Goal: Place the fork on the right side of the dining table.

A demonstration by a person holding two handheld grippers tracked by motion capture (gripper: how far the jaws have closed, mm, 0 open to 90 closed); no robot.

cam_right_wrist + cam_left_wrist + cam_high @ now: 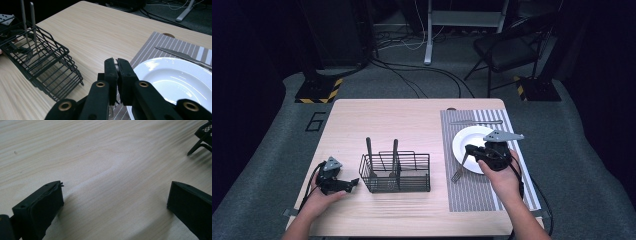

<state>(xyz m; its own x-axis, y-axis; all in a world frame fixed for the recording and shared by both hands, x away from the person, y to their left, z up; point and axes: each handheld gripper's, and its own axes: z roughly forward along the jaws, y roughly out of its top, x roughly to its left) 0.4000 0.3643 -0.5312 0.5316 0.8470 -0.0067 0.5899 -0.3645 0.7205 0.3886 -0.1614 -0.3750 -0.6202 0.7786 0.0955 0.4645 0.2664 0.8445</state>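
Wire caddy [396,173], two utensils [369,150] upright inside

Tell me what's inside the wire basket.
Two utensils stand upright in the basket, handles up. The right gripper view shows one as a fork; the other's working end is hidden behind the wires.

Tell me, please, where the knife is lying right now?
In the high view, the knife lies on the striped placemat at the table's far right, just beyond the white plate.
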